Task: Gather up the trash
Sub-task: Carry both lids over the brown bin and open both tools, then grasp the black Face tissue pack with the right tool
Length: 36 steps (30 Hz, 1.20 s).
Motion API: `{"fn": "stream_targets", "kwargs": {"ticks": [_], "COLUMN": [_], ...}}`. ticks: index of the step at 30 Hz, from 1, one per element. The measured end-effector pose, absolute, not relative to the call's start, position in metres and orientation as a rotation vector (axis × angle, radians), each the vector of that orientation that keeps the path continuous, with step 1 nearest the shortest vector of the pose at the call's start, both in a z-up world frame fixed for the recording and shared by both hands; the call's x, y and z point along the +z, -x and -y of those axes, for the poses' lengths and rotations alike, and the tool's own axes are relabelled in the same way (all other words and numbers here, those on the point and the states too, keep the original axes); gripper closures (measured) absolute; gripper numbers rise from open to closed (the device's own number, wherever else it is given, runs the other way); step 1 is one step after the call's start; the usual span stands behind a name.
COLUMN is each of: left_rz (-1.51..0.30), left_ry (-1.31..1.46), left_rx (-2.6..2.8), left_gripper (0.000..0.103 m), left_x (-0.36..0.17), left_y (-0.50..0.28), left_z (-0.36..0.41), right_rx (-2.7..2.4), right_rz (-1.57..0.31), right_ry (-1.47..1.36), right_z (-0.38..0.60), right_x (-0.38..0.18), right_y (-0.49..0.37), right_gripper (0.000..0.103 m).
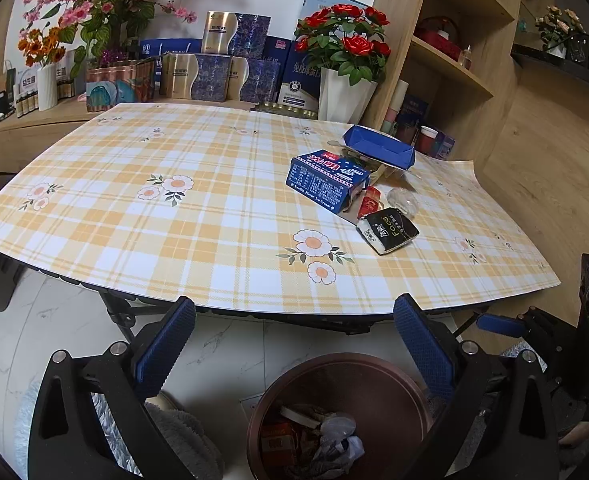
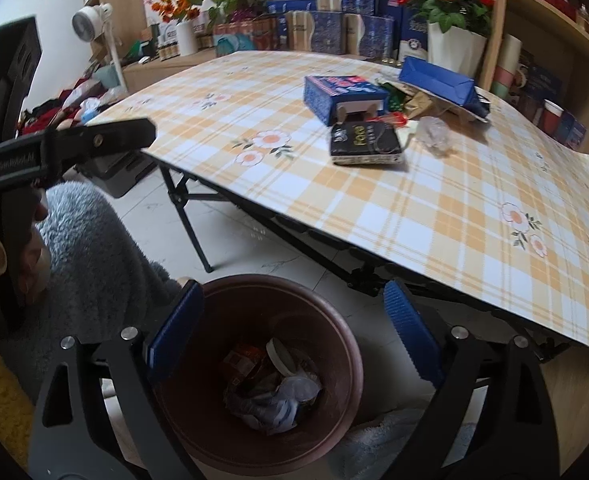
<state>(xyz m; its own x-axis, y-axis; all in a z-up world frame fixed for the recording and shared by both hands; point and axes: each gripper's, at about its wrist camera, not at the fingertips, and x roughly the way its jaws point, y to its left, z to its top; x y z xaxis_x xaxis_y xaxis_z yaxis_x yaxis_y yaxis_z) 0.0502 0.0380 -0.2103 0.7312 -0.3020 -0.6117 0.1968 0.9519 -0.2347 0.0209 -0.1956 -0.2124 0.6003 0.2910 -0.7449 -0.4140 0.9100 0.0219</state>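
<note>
The right hand-held gripper (image 2: 294,330) hangs directly over the brown trash bin (image 2: 334,420), jaws spread wide with nothing between them, so anything let go would fall in among the wrappers. The left hand-held gripper (image 1: 294,340), also apart and empty, hovers just beside it. Ahead of both, on the tabletop (image 1: 174,240), wait a blue carton (image 1: 326,184) and black packet (image 1: 388,230).

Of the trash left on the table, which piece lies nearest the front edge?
The black packet with pale lettering. It lies closest to the front edge; the blue ice-cream carton and the open blue box sit farther back.
</note>
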Motion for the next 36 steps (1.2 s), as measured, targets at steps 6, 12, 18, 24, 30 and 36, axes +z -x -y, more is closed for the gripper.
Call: {"fn": "stream_targets", "kwargs": {"ticks": [6,12,18,24,30,36], "left_rz": [-0.702,-0.707,-0.725,-0.725,-0.735,-0.744], "left_ry": [0.168,0.181,0.197,0.225,0.264,0.271], "left_rx": [-0.270,-0.258,-0.242,-0.243,-0.240,-0.243], "left_gripper": [0.006,0.006,0.006,0.006,0.006,0.006], "left_x": [-0.211,-0.212,-0.217,-0.217,-0.218,-0.220], "left_y": [-0.051,-0.053,-0.060,-0.064,-0.069,-0.074], "left_z": [-0.039,-0.042,-0.043,-0.045,-0.049,-0.049], "right_rx": [0.366,0.335,0.294,0.248,0.224,0.194], "right_rz": [-0.810,-0.809,-0.788,-0.782,-0.840,-0.914], "right_ry": [0.117,0.097,0.108,0.114,0.183,0.184], "right_z": [0.206,0.212,0.214,0.203,0.182,0.178], "right_x": [-0.208,-0.203,-0.185,-0.176,-0.195,-0.219], "right_y": [-0.024,-0.030,-0.070,-0.130,-0.170,-0.190], "right_gripper": [0.012,0.012,0.013,0.013,0.013,0.015]}}
